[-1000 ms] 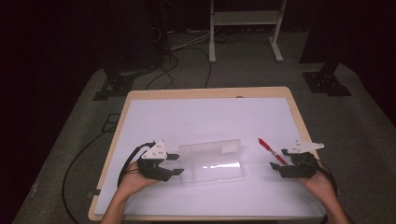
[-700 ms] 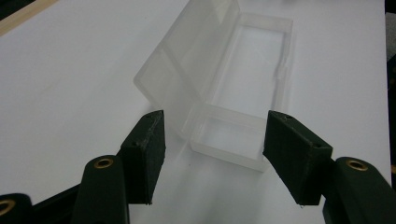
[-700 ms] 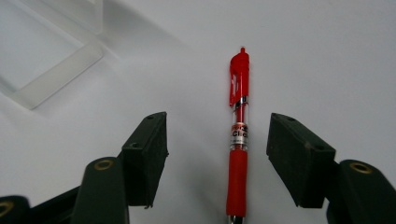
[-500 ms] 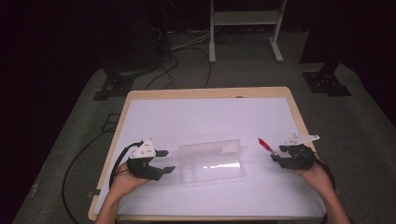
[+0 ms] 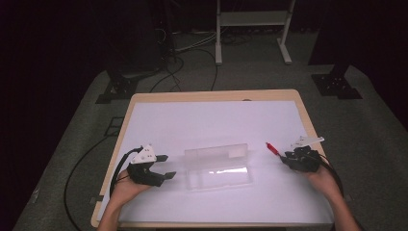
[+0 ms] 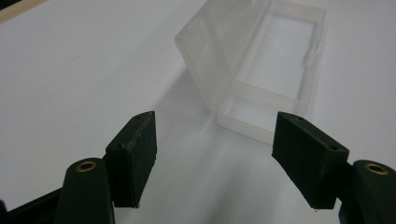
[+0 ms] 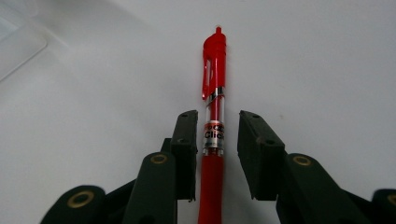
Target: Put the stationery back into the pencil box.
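The left gripper point(image 5: 166, 166) sits at the left of the table point(image 5: 144, 103) with its jaws spread wide and nothing between them; they have just been opening further. Ahead of the jaws and a little toward the right one lies a clear plastic box point(image 6: 261, 74), its lid point(image 6: 219, 42) swung up and back so the tray is open to the top. The box is apart from both pads point(image 6: 135, 154), so this gripper has hold of nothing. Judging by the wide stance, it is set to take the near end of the box and steady it, or it has just let it go; the frames do not say which.

In the middle of the table the open box point(image 5: 219, 168) lies between the two grippers, lid point(image 5: 216, 153) toward the far side, which leaves the tray free to receive something from the right.

At the right, the right gripper point(image 7: 215, 135) has its jaws on either side of a red pen point(image 7: 214, 93) that lies flat on the white surface. The jaws have just been closing, and the barrel runs straight down the gap between them, clip end pointing away beyond the tips. The left pad point(image 7: 187, 144) is close against the barrel while a narrow gap shows at the other, so the grip does not look complete yet. Lining the jaws along the pen's length seems meant to pinch it across its thin barrel for a lift toward the box.
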Demonstrator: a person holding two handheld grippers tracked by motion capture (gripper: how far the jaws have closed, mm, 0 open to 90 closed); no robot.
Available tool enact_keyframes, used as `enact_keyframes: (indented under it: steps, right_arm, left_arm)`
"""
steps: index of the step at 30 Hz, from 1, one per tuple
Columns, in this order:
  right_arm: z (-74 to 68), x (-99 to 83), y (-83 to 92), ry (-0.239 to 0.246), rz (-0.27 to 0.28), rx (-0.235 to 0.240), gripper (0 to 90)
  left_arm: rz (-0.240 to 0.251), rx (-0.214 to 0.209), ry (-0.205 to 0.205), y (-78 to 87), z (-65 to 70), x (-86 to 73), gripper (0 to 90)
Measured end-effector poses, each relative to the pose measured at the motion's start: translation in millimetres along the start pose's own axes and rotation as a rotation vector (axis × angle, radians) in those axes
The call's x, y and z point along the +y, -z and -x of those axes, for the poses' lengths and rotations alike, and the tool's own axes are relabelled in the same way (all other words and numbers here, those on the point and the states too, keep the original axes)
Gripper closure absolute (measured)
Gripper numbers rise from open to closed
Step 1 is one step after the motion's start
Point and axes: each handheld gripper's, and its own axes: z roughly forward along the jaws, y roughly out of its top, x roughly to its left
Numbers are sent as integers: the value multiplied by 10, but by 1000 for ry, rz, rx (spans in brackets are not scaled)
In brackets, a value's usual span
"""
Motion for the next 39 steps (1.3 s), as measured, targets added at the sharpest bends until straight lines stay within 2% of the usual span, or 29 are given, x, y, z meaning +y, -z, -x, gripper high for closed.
enact_keyframes:
  steps: [6, 10, 15, 22, 25, 34, 39]
  right_arm:
    - [-15, 2, -37, 13, -19, -2, 712]
    - [-17, 3, -52, 18, -25, -8, 771]
    - [-10, 2, -58, 10, -26, -11, 779]
    - [11, -2, -47, -10, -19, 8, 786]
    - [17, 0, -10, -14, -9, 15, 788]
    - [-6, 16, 181, -25, 52, 85, 788]
    - [-70, 59, 263, -5, 62, 87, 788]
  left_arm:
    - [0, 7, 15, 1, -16, -35, 275]
    - [-3, 18, 15, 15, -28, -54, 266]
    - [-3, 19, 29, 10, -35, -104, 245]
    - [-10, 39, 52, 1, -45, -160, 230]
    - [-9, 49, 63, -7, -51, -184, 221]
    - [7, 65, 73, 13, -69, -193, 206]
    - [1, 63, 87, 8, -78, -217, 193]
